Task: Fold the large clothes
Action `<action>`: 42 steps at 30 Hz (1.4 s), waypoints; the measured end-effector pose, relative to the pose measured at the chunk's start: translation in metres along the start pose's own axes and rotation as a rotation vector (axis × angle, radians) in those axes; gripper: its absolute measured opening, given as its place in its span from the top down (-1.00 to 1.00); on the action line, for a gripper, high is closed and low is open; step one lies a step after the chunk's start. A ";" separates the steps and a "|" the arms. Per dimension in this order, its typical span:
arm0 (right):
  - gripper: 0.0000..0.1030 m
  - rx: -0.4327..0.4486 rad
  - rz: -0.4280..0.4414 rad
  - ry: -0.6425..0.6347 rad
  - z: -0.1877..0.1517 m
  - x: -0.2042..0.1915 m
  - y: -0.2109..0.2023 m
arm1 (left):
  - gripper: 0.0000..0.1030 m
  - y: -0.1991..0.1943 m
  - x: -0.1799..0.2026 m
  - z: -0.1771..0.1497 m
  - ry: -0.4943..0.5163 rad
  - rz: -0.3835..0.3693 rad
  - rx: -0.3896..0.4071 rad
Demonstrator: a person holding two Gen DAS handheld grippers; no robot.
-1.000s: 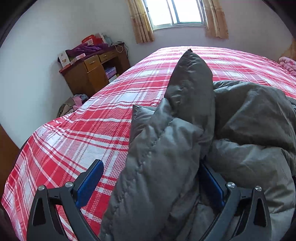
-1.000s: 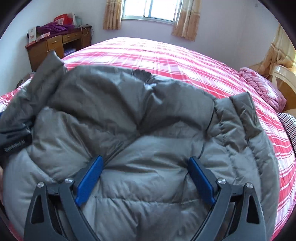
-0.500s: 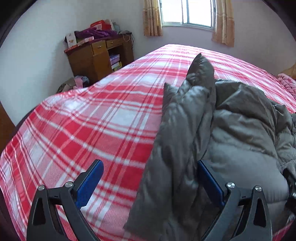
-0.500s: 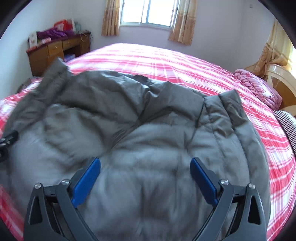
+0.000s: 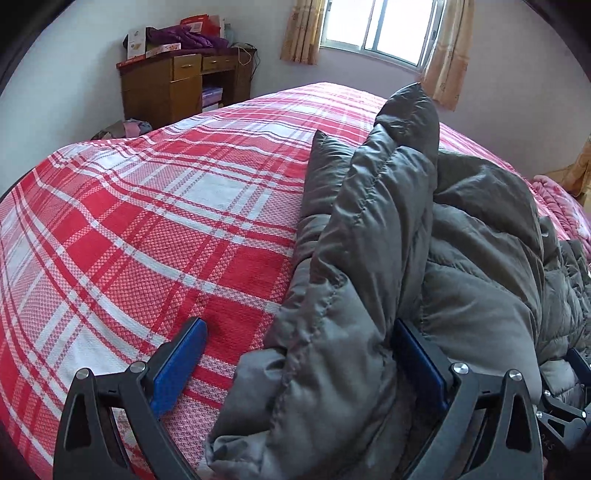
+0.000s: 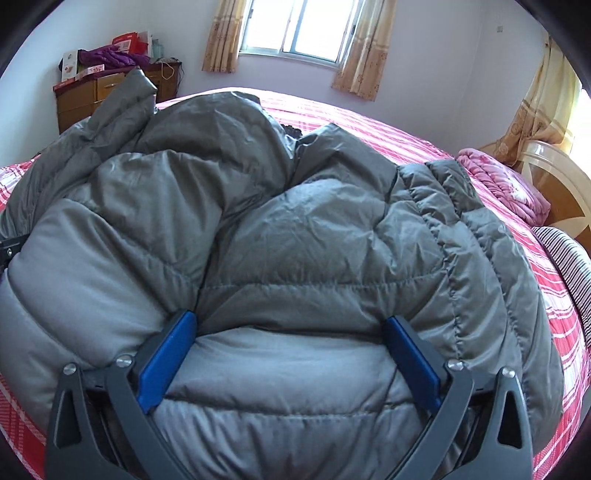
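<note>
Between the spread fingers of the left gripper point(image 5: 295, 365) a raised fold of the grey padded jacket point(image 5: 369, 295) is seen, lying against the right-hand pad only; the left-hand pad stands clear over the red plaid bedspread point(image 5: 147, 221), so nothing is clamped. The fold's long axis runs straight ahead of this tool, away toward the window point(image 5: 384, 29), with the bulk of the jacket spread to the tool's right.

Directly ahead of and beneath the right gripper point(image 6: 288, 354) the jacket point(image 6: 295, 240) is bunched in a broad mound. Its jaws have just been opening and are set wide apart; padded cloth bulges up between the pads, yet no pressing grip is shown. The jacket's hem side is judged to be nearest this tool, the collar region farther off.

The raised fold, presumably a sleeve or side panel, is nearer the left hand, so any laying-over would be expected from that side, rightward across the body.

Hidden matters: the jacket's near edge is cut off below both tools, the far sleeve cannot be made out, and whether the left tool's right pad bears on cloth or merely touches it cannot be told.
</note>
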State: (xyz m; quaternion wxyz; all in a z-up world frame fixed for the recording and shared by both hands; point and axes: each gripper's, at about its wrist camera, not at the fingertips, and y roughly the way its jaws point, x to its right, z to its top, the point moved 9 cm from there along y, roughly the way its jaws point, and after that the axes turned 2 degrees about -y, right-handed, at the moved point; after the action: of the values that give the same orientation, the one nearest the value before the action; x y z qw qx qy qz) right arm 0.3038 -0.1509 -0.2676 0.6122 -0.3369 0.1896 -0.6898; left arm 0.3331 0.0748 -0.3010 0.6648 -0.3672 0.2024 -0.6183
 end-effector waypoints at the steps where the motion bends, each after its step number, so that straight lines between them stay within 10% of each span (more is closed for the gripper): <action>1: -1.00 0.000 0.002 0.001 0.000 0.000 0.000 | -0.84 -0.001 0.003 0.000 0.004 -0.019 0.002; 8: -1.00 0.010 0.001 0.007 -0.002 -0.004 -0.002 | 0.53 -0.011 0.036 -0.001 0.085 -0.176 0.008; 11: -1.00 0.010 0.003 0.007 -0.002 -0.006 -0.002 | 0.80 -0.019 0.045 0.001 0.124 -0.192 0.021; 20: -0.89 0.034 0.151 0.103 0.010 0.016 -0.027 | 0.86 -0.108 0.080 0.049 0.188 -0.320 0.164; 28: -0.90 0.127 0.058 0.243 0.020 0.111 -0.062 | 0.86 -0.155 0.170 0.076 0.396 -0.359 0.289; 42: -0.90 0.035 -0.123 0.522 -0.070 0.296 -0.036 | 0.85 -0.123 0.392 -0.043 0.906 -0.357 0.307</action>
State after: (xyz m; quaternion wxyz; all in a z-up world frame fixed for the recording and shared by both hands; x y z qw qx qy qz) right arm 0.2222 -0.4426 -0.2231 0.5053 -0.1478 0.3080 -0.7924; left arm 0.2792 -0.3115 -0.1655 0.4406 0.0107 0.3115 -0.8419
